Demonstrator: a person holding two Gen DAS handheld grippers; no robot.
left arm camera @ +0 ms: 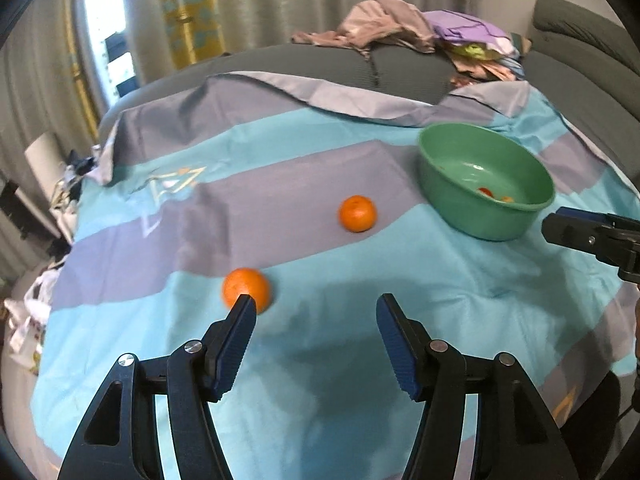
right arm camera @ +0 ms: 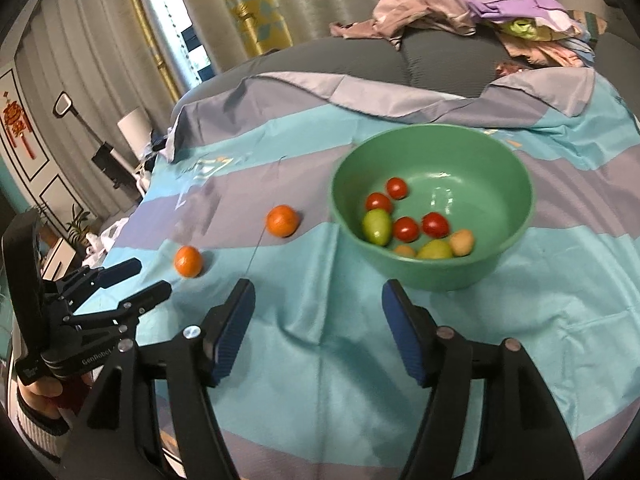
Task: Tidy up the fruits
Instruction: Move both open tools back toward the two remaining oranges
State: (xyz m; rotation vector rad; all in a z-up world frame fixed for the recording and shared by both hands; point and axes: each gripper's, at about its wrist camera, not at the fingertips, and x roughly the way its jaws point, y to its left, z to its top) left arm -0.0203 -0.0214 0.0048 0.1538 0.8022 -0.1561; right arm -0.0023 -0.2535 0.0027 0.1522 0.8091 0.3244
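I see my left gripper [left arm camera: 316, 300] on the left, wide open, with nothing between its fingers. Its left finger [left arm camera: 240, 320] covers a bit of the near orange [left arm camera: 245, 289] in the left camera's view. That orange sits on the blue and grey cloth [left arm camera: 360, 280], well to the left of the green bowl [right arm camera: 432, 276]. A second orange [right arm camera: 283, 221] sits nearer the bowl, just left of it. Inside the bowl I see red tomatoes [right arm camera: 405, 229] and green fruits [right arm camera: 376, 226]. My right gripper [right arm camera: 318, 292] is open too, holding nothing, in front of the bowl.
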